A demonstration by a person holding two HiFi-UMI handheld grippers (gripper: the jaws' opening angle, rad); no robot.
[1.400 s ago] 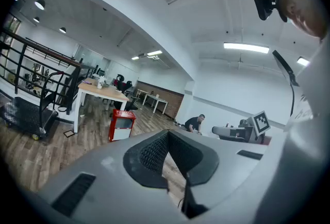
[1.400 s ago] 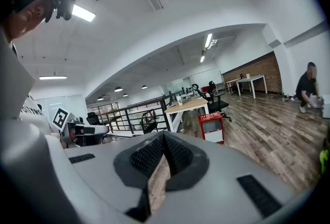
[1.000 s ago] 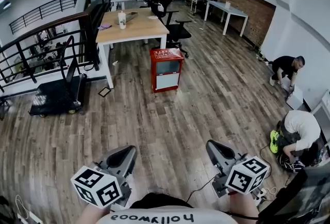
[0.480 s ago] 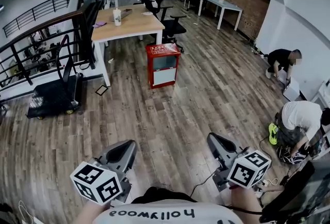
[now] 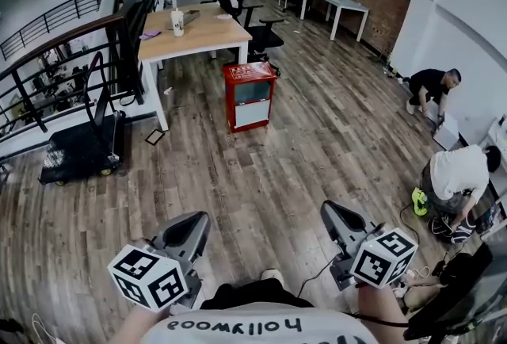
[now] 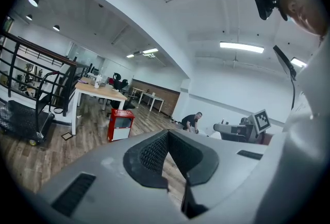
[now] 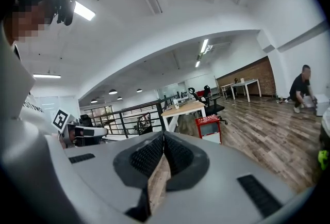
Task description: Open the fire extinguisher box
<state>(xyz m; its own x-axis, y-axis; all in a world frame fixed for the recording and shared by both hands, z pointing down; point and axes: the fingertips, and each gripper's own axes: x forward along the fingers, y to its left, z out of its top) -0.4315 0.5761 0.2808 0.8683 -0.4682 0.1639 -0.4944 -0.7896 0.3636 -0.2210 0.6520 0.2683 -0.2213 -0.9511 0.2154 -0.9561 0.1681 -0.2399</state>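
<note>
Holding left tool (image 5: pixel 188 225) and right tool (image 5: pixel 336 217) low, we see both pinched together, empty. Red fire extinguisher box (image 5: pixel 250 95) stands on the floor (image 5: pixel 261 176) well ahead, near the tabletop (image 5: pixel 198 33).

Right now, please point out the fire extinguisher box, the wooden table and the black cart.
fire extinguisher box (image 5: pixel 253 112): head view, white lower front panel.
wooden table (image 5: pixel 198 33): head view, bare tabletop.
black cart (image 5: pixel 79 152): head view, flat deck.
</note>
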